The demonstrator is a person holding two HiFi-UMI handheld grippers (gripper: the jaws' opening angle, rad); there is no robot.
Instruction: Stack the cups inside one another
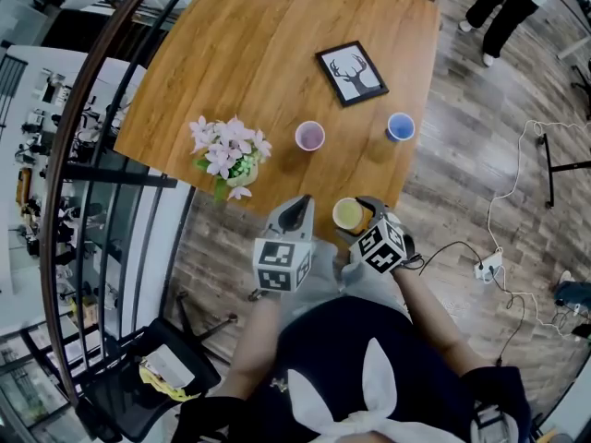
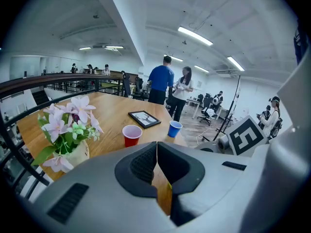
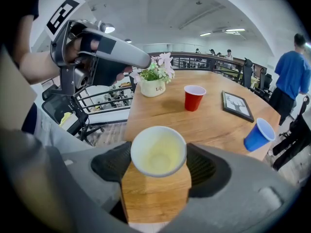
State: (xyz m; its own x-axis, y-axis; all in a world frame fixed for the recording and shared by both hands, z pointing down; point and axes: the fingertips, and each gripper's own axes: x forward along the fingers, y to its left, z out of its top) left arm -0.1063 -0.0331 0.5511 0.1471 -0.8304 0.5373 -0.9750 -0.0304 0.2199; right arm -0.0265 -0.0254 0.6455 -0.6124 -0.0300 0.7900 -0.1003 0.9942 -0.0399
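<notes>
- Yellow cup: noted upright, mouth up, at the near edge of the bench, set between the jaws of the right gripper.
- Saw those jaws spread wide, one to each side of the cup, pads close by its wall. Could not confirm any squeeze, so logged as released.
- Found the left gripper clenched, tips together, nothing in them. Placed it hovering just beside the yellow cup, on its left in the head view.
- Logged the red cup and the blue cup farther out on the bench, well apart from each other and from the yellow cup. Recorded no nesting yet.
- Also noted a flower pot toward the left edge and a picture frame toward the far side.
- Judged the step in hand as the first pick-up: taking hold of the yellow cup.
- Judged the next move to call for a light close on the thin wall without denting it. Then a lift clear of the bench, a carry out to one of the other cups, probably the red as the nearer, and a straight drop into its mouth.
</notes>
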